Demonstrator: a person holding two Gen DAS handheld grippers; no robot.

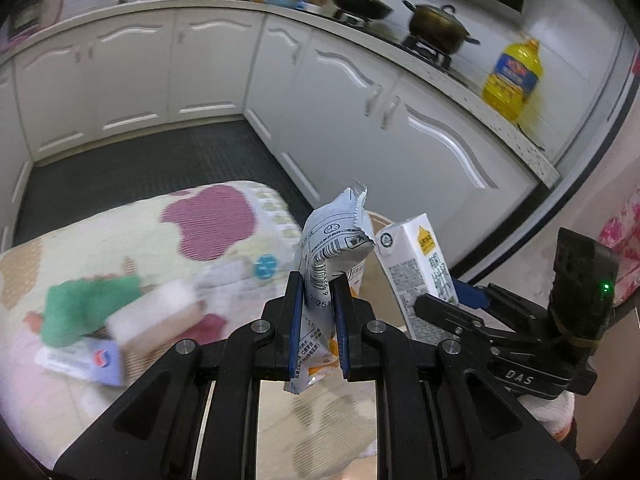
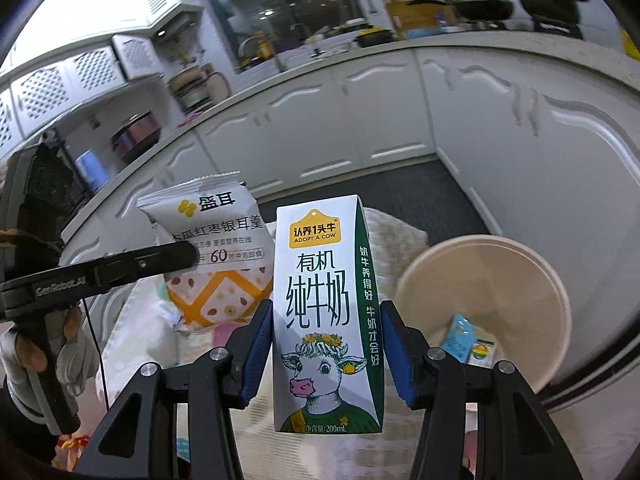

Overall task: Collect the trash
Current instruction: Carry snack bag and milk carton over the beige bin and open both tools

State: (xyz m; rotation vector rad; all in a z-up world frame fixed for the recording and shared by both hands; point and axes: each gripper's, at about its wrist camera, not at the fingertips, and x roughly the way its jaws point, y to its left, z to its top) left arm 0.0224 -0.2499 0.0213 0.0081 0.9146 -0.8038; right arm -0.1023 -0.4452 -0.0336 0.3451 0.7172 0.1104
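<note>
A kitchen with white cabinet doors (image 1: 132, 76) and a dark ribbed floor mat (image 1: 152, 160) lies behind a table (image 1: 224, 216) covered by a cloth with purple and green patches. On the counter at the back stand a wok (image 1: 362, 4), a lidded pot (image 1: 438, 26) and a yellow oil bottle (image 1: 514, 76).

The left tongs (image 1: 319, 320) are closed tight on a snack packet (image 1: 328, 256), white and orange, held upright with its torn serrated top above the blue pads and its lower end hanging below them. The right tongs (image 2: 328, 344) are partly open but clamped on both side faces of a milk carton (image 2: 326, 312), upright, with a cow printed on its front. Both pieces of trash are held up in the air above the table, the packet to the left of the carton, near each other.

On the table near its left edge lie a green cloth (image 1: 84, 304), a white sponge block (image 1: 156, 316) and a small flat sachet (image 1: 84, 360), all blurred. In the right wrist view a beige round bin (image 2: 488, 280) stands just right of the carton, with a blue packet (image 2: 460, 336) and another small wrapper (image 2: 482, 352) inside it.
</note>
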